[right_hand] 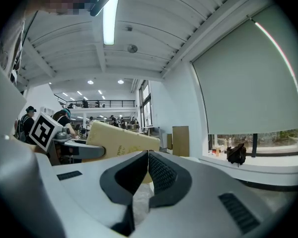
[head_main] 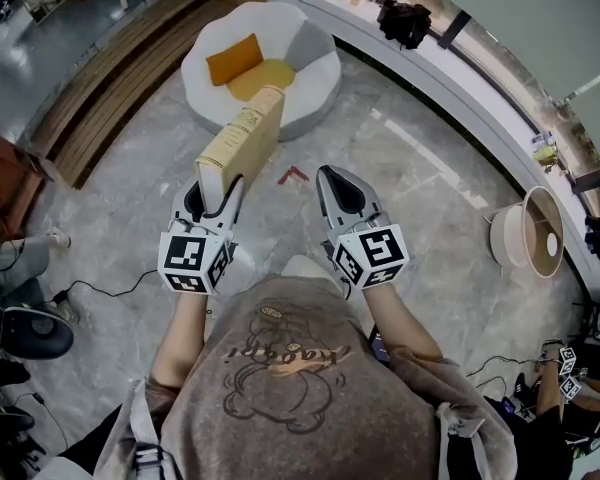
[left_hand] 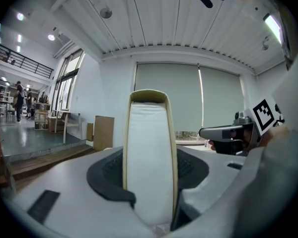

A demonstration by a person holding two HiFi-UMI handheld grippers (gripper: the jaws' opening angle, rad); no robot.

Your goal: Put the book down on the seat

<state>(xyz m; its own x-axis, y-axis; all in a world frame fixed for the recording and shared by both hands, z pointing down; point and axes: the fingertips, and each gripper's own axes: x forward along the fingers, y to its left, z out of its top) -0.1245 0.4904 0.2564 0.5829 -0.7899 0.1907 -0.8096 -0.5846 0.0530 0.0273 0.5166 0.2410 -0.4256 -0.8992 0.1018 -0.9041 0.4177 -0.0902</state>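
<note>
Book (head_main: 242,140), head view: held in air, well short of seat (head_main: 315,93), near end clamped in left gripper (head_main: 220,200), far end reaching toward seat. Seat white, round, orange cushion (head_main: 233,58) inside. Right gripper (head_main: 327,174) just beside left, apart from book.
Left gripper view: both jaws pressed on book's covers, white page edge (left_hand: 149,152) upright between them, facing camera.
Right gripper view: jaws closed together, nothing between. Book (right_hand: 120,139) off to left, tilted.

Black bag (head_main: 404,20) on window ledge (head_main: 480,88); red tape mark (head_main: 292,175) on floor (head_main: 420,188); wooden steps (head_main: 110,88) left.
</note>
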